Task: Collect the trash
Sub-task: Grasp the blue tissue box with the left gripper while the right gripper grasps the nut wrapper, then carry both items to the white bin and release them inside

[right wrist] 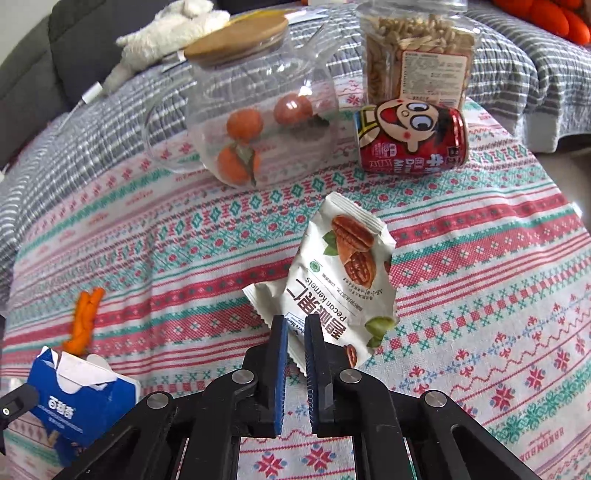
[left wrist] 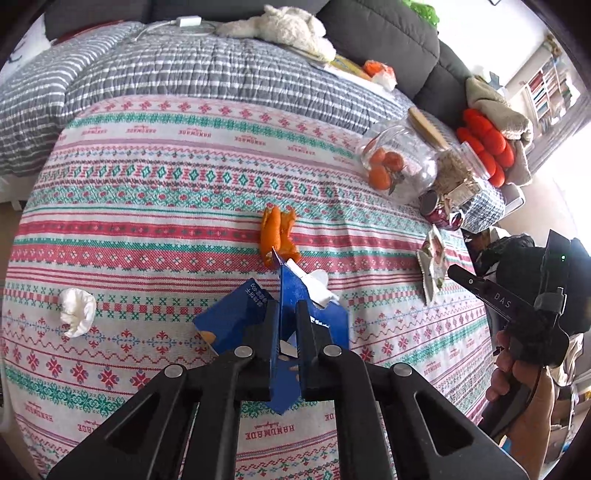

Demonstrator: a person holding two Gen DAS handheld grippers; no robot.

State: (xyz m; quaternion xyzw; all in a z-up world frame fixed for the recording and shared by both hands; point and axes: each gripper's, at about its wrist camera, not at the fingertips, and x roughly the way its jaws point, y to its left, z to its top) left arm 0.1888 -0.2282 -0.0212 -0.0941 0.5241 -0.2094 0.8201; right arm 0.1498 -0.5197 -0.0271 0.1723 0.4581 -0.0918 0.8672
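Observation:
My left gripper (left wrist: 288, 306) is shut on a torn blue carton (left wrist: 236, 317), its pads pinching the upright flap just above the patterned cloth. An orange peel (left wrist: 277, 236) lies right ahead of the carton, and a crumpled white tissue (left wrist: 77, 312) sits off to the left. My right gripper (right wrist: 295, 321) is shut on the lower edge of a white pecan snack wrapper (right wrist: 343, 266), which tilts up off the cloth. In the right wrist view the blue carton (right wrist: 77, 406) and orange peel (right wrist: 85, 317) show at lower left.
A lying glass jar with oranges (right wrist: 255, 122), a red milk can (right wrist: 412, 136) and a clear snack jar (right wrist: 417, 55) crowd the far side. A white plush toy (left wrist: 280, 26) and orange-white scraps (left wrist: 376, 70) rest on the grey striped quilt (left wrist: 184, 74). A hand (left wrist: 517, 384) holds the right gripper (left wrist: 458, 275).

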